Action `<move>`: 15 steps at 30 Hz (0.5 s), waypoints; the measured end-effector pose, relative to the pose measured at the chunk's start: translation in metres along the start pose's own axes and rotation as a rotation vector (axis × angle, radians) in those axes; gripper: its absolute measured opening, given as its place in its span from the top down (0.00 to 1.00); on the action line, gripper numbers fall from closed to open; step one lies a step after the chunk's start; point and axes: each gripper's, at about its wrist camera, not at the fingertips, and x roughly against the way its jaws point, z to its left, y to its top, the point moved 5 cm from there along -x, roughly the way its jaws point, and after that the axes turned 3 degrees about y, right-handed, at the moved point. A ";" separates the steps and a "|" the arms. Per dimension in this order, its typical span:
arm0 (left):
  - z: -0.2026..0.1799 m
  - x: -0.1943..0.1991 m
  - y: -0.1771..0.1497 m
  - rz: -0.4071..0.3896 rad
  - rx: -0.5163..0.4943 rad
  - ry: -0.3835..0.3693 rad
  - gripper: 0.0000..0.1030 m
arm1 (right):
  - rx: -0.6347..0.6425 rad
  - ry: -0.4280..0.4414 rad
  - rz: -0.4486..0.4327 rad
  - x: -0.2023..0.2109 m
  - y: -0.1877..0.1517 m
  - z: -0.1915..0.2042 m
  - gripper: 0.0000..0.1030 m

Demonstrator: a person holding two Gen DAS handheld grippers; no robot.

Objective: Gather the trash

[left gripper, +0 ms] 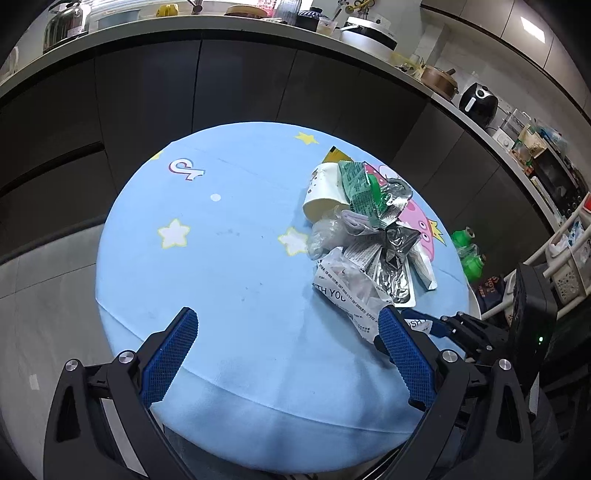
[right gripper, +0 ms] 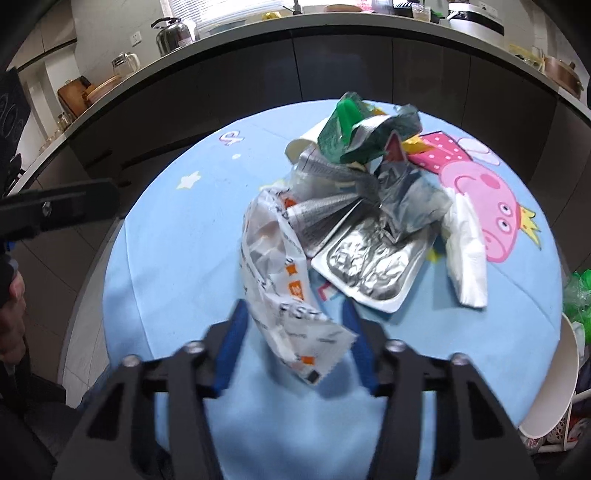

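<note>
A pile of trash lies on the round blue table [left gripper: 229, 258]: a paper cup [left gripper: 325, 192] on its side, a green wrapper [left gripper: 360, 188], crumpled foil [left gripper: 397, 240], a foil blister tray [right gripper: 373, 267], a white tissue [right gripper: 467, 254] and a white printed plastic bag [right gripper: 284, 295]. My left gripper [left gripper: 291, 332] is open and empty over the table's near edge, left of the pile. My right gripper [right gripper: 295, 325] is open with its jaws on either side of the bag's near end, apart from it. It also shows in the left wrist view [left gripper: 443, 328].
A dark cabinet front with a cluttered counter [left gripper: 221, 33] curves behind the table. A green plastic bottle [left gripper: 467, 247] and a white rack [left gripper: 569, 254] stand to the right. A white bin rim [right gripper: 554, 387] sits at the table's right edge.
</note>
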 end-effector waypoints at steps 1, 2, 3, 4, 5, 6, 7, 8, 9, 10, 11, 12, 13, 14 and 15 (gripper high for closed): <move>-0.001 -0.001 0.000 0.003 0.000 -0.003 0.09 | -0.002 0.023 0.001 0.001 -0.003 0.002 0.79; -0.002 -0.003 0.000 0.006 -0.003 -0.007 0.09 | -0.004 0.035 -0.001 0.001 -0.005 0.004 0.82; -0.003 -0.004 0.000 0.008 -0.008 -0.010 0.09 | -0.001 0.054 -0.007 0.004 -0.007 0.007 0.84; -0.005 -0.005 0.000 0.009 -0.014 -0.013 0.09 | 0.004 0.078 -0.017 0.008 -0.009 0.010 0.87; -0.007 -0.006 0.001 0.010 -0.021 -0.014 0.09 | 0.008 0.097 -0.032 0.015 -0.010 0.012 0.87; -0.009 -0.007 0.002 0.011 -0.027 -0.018 0.09 | 0.010 0.107 -0.042 0.020 -0.011 0.014 0.88; -0.011 -0.008 0.003 0.012 -0.034 -0.023 0.09 | 0.013 0.110 -0.057 0.027 -0.011 0.015 0.88; -0.014 -0.009 0.005 0.012 -0.041 -0.027 0.09 | 0.015 0.113 -0.077 0.035 -0.011 0.016 0.88; -0.016 -0.010 0.008 0.010 -0.051 -0.032 0.09 | 0.012 0.115 -0.097 0.043 -0.010 0.015 0.88; -0.019 -0.010 0.011 0.008 -0.056 -0.036 0.09 | 0.008 0.110 -0.120 0.051 -0.009 0.014 0.88; -0.023 -0.011 0.016 0.004 -0.064 -0.046 0.09 | 0.002 0.090 -0.151 0.063 -0.007 0.010 0.88; -0.026 -0.012 0.022 -0.002 -0.071 -0.057 0.09 | -0.005 0.072 -0.173 0.070 -0.004 0.006 0.88; -0.031 -0.013 0.028 -0.010 -0.080 -0.069 0.10 | -0.016 0.044 -0.203 0.080 -0.002 0.000 0.88; -0.035 -0.014 0.033 -0.019 -0.092 -0.079 0.11 | -0.029 0.021 -0.226 0.088 0.002 -0.006 0.88; -0.042 -0.016 0.040 -0.029 -0.111 -0.089 0.14 | -0.042 0.007 -0.243 0.094 0.003 -0.012 0.88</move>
